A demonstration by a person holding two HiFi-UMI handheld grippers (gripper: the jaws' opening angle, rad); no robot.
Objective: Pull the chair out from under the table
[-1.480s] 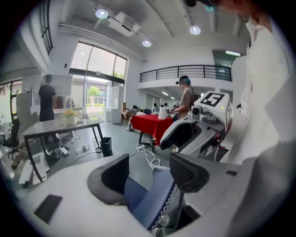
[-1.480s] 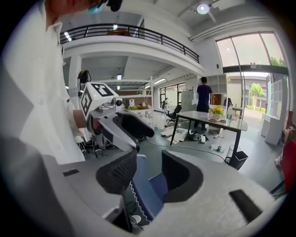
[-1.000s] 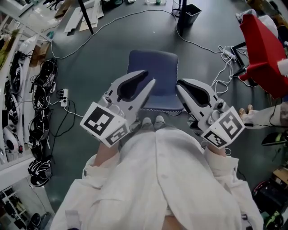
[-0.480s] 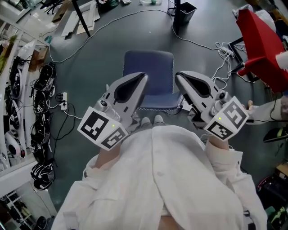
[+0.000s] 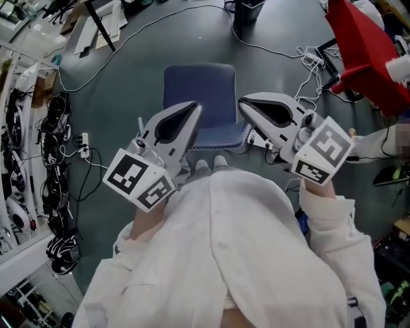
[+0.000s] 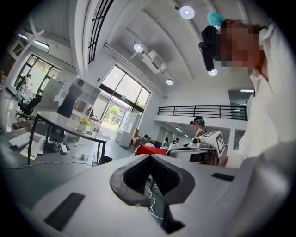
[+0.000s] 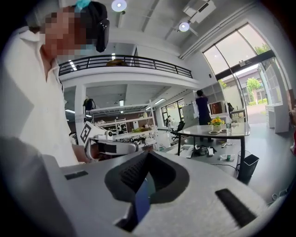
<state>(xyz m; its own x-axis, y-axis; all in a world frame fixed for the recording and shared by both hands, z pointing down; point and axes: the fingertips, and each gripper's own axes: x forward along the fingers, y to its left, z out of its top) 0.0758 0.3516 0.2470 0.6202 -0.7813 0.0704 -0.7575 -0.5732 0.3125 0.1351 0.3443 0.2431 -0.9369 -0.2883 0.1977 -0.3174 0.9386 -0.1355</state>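
The chair (image 5: 204,86) stands on open floor (image 5: 128,96) just past the person's shoes (image 5: 211,164). The left claw (image 5: 192,110) and right claw (image 5: 245,102) hover over its near edge, pinched together and empty. Any further pull likely needs both gripping evenly.

Bare floor (image 5: 122,77) lies open at 10 o'clock of the blue chair (image 5: 198,96). White cables (image 5: 312,59) and a red chair (image 5: 368,57) crowd 2 o'clock. A black bin (image 5: 246,9) stands at 12, and a power strip (image 5: 82,142) at 8.
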